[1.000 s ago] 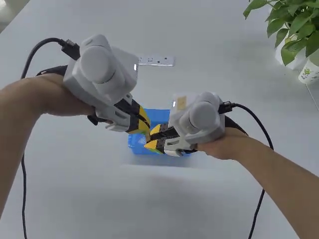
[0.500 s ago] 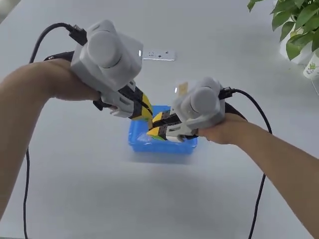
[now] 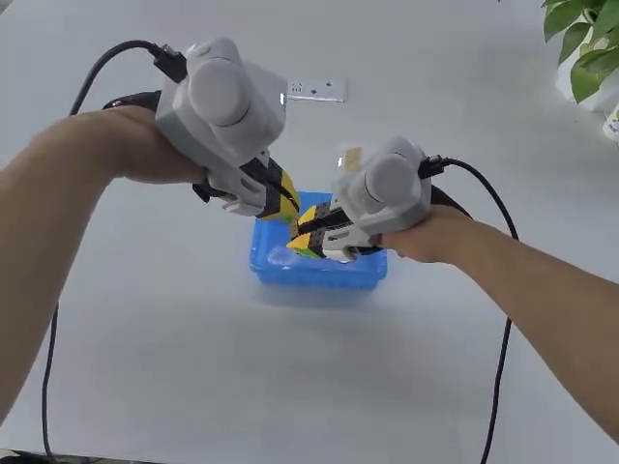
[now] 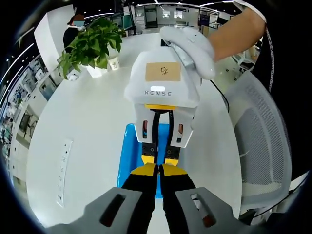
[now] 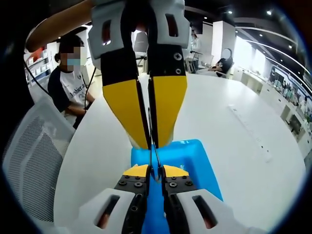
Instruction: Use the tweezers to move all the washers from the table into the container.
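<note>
A blue container [image 3: 319, 275] sits on the white table. Over it my left gripper [image 3: 288, 207] and right gripper [image 3: 300, 242] meet tip to tip, yellow pads nearly touching. In the right gripper view a thin dark tweezers blade [image 5: 148, 122] runs down from between the left gripper's shut jaws into my right gripper [image 5: 155, 171], whose jaws also stand shut on it. The left gripper view has my left gripper [image 4: 158, 170] shut, facing the right gripper's yellow fingertips [image 4: 148, 159] above the container [image 4: 129, 156]. I make out no washers; the grippers hide the container's inside.
A white power strip [image 3: 316, 91] lies on the table beyond the container. A potted plant [image 3: 585, 48] stands at the far right corner. A mesh chair [image 4: 263, 141] is beside the table, and a person [image 5: 70, 83] sits past the table's end.
The head camera has shifted, so the picture moved. Both grippers stay tip to tip over the container; more of its front wall shows now.
</note>
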`<state>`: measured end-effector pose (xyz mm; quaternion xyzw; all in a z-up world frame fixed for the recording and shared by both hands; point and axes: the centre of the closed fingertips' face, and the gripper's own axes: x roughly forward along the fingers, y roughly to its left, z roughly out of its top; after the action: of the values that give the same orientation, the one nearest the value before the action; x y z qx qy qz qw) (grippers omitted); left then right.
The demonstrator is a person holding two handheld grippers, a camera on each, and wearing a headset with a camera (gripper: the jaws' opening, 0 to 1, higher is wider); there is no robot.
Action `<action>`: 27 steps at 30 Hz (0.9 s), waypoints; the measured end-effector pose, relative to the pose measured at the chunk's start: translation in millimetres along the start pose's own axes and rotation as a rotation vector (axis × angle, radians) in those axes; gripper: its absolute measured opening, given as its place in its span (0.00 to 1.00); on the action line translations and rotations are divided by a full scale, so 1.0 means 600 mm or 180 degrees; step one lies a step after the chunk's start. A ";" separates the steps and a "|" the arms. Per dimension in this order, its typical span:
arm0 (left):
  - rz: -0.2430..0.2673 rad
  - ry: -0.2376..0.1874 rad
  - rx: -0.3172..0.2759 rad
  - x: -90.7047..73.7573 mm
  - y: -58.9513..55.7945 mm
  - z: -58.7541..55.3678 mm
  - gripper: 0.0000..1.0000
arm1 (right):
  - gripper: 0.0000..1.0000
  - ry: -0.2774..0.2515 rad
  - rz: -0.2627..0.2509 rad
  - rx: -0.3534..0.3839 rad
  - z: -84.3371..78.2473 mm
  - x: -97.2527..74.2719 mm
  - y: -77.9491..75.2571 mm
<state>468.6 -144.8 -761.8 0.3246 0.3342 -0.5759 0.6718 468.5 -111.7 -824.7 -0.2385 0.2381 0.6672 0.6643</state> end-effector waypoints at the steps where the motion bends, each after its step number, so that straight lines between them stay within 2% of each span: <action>1: -0.0003 0.0004 -0.0003 0.003 0.001 -0.002 0.05 | 0.11 0.0006 0.0007 0.0005 -0.002 0.002 0.000; 16: -0.0058 0.0068 -0.0048 0.031 0.006 -0.026 0.05 | 0.11 0.0114 0.0154 0.0052 -0.030 0.030 -0.003; 27: -0.0042 0.0044 -0.0060 0.039 0.010 -0.029 0.05 | 0.11 0.0140 0.0192 0.0062 -0.039 0.034 -0.005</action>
<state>475.9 -143.2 -790.7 0.3200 0.3464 -0.5749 0.6686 471.6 -110.8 -855.7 -0.2393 0.2662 0.6792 0.6407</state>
